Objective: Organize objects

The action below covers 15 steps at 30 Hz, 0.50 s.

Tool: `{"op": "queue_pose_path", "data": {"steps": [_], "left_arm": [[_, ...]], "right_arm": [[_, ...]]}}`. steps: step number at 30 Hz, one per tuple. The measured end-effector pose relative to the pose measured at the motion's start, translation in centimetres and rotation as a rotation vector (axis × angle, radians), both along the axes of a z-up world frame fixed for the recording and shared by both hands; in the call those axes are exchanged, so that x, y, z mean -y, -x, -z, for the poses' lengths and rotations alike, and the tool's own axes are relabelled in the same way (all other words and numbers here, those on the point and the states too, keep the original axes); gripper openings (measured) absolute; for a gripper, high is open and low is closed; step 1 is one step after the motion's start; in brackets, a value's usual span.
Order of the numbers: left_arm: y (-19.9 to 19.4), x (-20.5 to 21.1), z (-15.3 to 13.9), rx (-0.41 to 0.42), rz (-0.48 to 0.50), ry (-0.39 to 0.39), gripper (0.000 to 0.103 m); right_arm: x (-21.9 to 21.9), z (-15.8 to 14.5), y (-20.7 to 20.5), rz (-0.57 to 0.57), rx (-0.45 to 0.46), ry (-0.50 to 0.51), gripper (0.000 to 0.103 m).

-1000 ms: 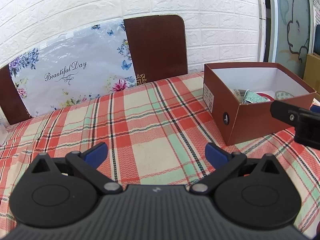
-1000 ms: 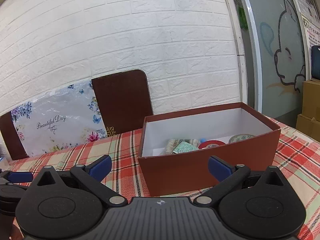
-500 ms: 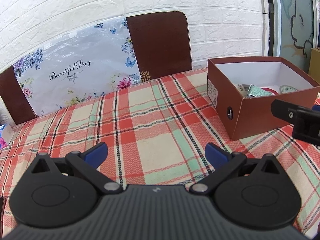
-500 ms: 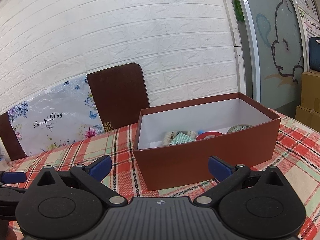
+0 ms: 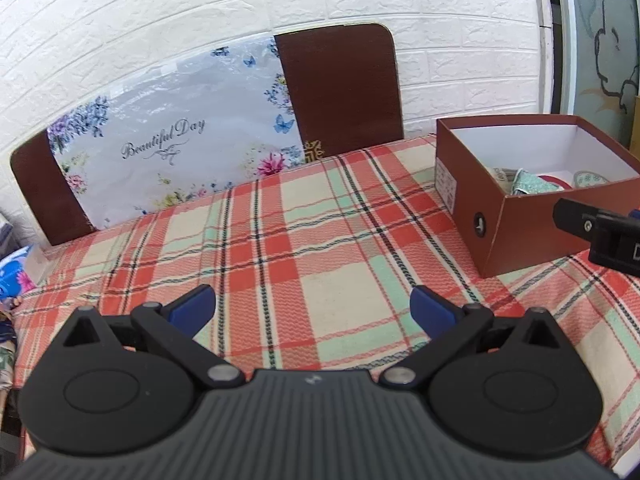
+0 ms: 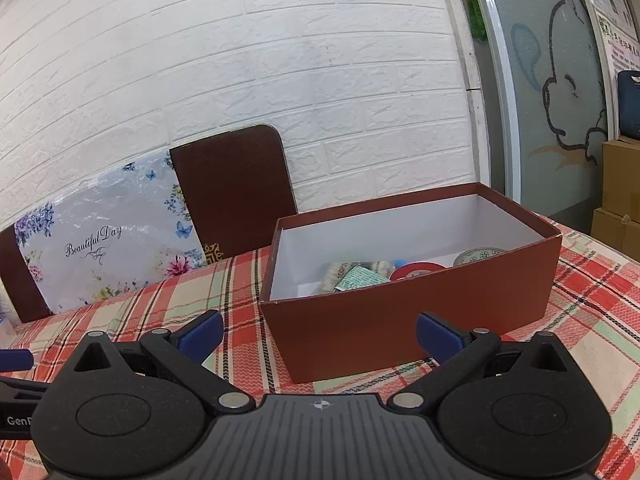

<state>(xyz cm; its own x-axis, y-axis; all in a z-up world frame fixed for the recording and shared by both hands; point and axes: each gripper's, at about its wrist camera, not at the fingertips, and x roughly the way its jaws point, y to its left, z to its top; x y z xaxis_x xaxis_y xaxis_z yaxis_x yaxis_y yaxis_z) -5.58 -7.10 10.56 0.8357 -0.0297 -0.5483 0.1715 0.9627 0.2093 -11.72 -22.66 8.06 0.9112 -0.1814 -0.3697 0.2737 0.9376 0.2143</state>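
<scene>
My right claw [image 6: 318,332] hangs wide open and empty — the brown box [image 6: 400,320] sits just ahead on the counter [image 5: 280,240]; left claw [image 5: 312,306] gapes too, box off right.

- Looking like a home dining corner: plaid tablecloth [image 5: 320,240] covering the table, brown chairs [image 5: 340,88] standing against a white brick-pattern wall [image 6: 280,60].
- Cardboard cartons [image 6: 620,196] sitting stacked at the right.
</scene>
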Motion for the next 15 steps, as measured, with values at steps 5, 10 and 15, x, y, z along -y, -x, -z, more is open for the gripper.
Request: {"op": "queue_pose_path", "data": {"steps": [5,10,15], "left_arm": [[0.4,-0.9,-0.7,0.01,-0.027,-0.01,0.103],[0.4,-1.8,-1.0,-0.014,-0.049,0.017,0.103],[0.3,-1.9,-0.6,-0.041,-0.053,0.029,0.103]], "right_arm": [[-0.4,0.0,-0.7,-0.018,-0.005,-0.015,0.102],[-1.2,-0.3,-1.6,-0.048,-0.015,0.001,0.102],[-1.6,-0.6,-1.7,-0.069,-0.002,0.01,0.102]]}}
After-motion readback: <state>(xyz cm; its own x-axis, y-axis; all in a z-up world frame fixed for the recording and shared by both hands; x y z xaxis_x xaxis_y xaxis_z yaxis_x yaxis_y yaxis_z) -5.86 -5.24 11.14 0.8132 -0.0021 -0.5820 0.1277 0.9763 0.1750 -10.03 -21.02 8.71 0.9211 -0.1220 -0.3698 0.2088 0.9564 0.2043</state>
